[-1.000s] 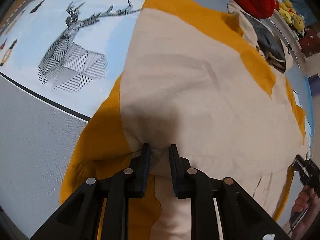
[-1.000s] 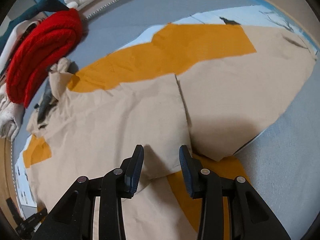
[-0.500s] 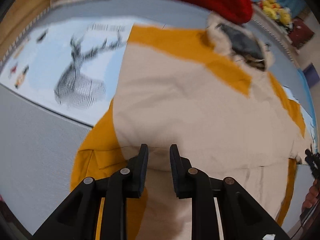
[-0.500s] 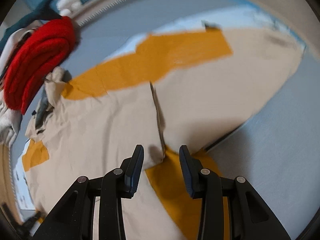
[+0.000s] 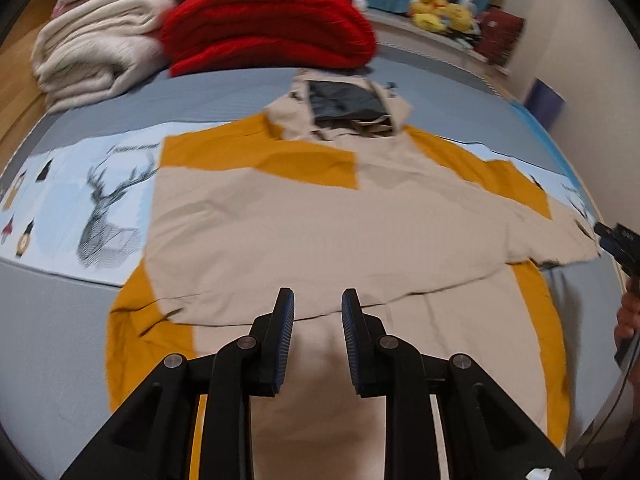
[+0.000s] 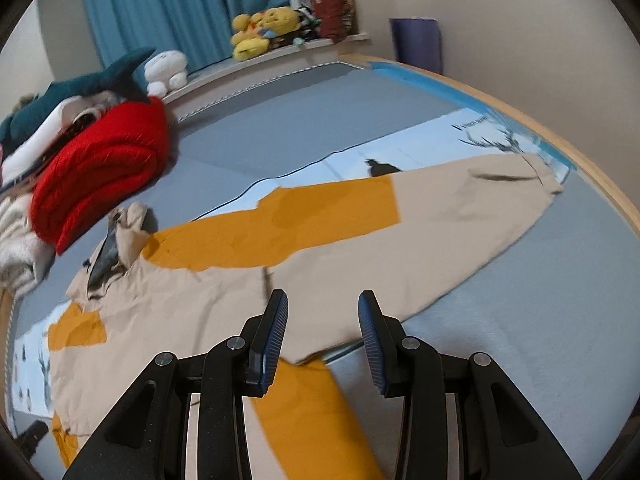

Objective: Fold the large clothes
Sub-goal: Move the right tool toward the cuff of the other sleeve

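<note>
A large beige and mustard hooded jacket [image 5: 340, 220] lies spread flat on the grey bed, its hood [image 5: 344, 108] at the far end by the red blanket. The bottom part is folded up over the body. My left gripper [image 5: 318, 294] hovers above the near fold edge, open, with nothing between its fingers. In the right wrist view the jacket [image 6: 200, 304] runs leftward and one sleeve [image 6: 460, 216] stretches out to the right. My right gripper [image 6: 324, 296] hangs open above the sleeve's near edge and holds nothing.
A folded red blanket [image 5: 268, 28] and a cream blanket [image 5: 92, 52] are stacked beyond the hood. A deer-print sheet [image 5: 100, 204] lies under the jacket. Plush toys [image 6: 264, 28] sit on a ledge by a blue curtain. The wooden bed edge [image 6: 560, 132] curves at the right.
Both grippers have lifted and drawn back from the jacket, so much more of the bed shows. The left gripper's tips, which were down in the fabric, now hang free above it.
</note>
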Motion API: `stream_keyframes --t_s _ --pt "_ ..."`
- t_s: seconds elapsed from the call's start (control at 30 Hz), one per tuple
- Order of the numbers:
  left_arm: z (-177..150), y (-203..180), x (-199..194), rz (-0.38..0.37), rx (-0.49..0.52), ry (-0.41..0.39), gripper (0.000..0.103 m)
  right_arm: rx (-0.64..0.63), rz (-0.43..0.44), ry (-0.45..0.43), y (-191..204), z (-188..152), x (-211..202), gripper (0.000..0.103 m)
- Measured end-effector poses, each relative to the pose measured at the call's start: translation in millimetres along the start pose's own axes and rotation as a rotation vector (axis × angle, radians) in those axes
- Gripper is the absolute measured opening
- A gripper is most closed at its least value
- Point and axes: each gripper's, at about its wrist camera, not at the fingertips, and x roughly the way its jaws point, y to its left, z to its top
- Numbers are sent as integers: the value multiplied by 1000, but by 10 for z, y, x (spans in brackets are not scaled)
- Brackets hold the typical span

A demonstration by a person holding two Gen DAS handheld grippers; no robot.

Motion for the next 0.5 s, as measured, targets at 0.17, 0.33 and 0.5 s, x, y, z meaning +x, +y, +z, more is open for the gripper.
stream_keyframes --t_s 0.17,0.33,0.5 --pt "18 -105 143 -30 14 25 22 143 9 4 -635 70 82 33" --pt "76 -141 243 -32 38 32 22 162 -57 -26 -1142 217 209 30" --pt "154 -85 397 -25 34 50 22 251 -74 -55 -1756 439 385 30"
